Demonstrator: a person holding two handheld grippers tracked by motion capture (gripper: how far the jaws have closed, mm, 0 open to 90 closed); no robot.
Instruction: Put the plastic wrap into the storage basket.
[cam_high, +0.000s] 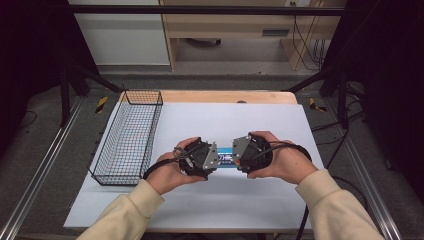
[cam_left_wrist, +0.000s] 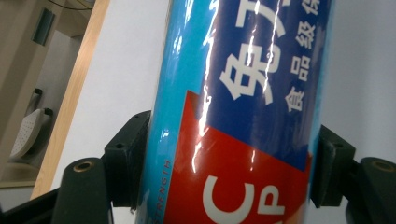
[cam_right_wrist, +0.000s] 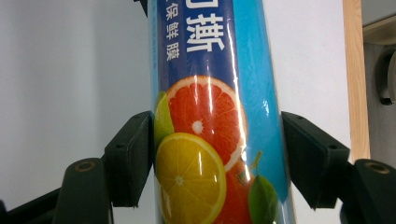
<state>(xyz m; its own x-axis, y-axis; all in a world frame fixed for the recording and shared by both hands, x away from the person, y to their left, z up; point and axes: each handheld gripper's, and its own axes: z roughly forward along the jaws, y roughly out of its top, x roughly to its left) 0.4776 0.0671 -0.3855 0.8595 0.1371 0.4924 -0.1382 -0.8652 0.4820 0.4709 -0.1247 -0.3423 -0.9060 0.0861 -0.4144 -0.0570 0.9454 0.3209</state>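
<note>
Both hand-held grippers are on the same thing from my end: a glossy blue roll (cam_high: 226, 158) of cling film, a smooth cylinder in shiny plastic wrap that throws long glare streaks. The left hand-held gripper (cam_high: 212, 159) has its jaws spread about as wide as the roll and pressed against both sides of it; in the left gripper view the roll (cam_left_wrist: 243, 112) runs up between the black pads toward 12 o'clock, showing a red block with big white letters and white characters on dark blue. The right hand-held gripper (cam_high: 238, 156) pinches the other end, and in the right gripper view the left pad is tight on the roll (cam_right_wrist: 215, 116) while the right pad sits at its edge, maybe with a sliver of gap, hard to say. That end has printed orange and lemon slices, a lime wedge and a green leaf. From the high view the roll lies crosswise between the two grippers, near the middle of the white-sheeted tabletop (cam_high: 260, 120), which looks matte and flat with a wooden edge at 12 o'clock. A black wire basket (cam_high: 127, 137), open mesh, long and rectangular, sits at about 9 o'clock from the roll, apart from it.
</note>
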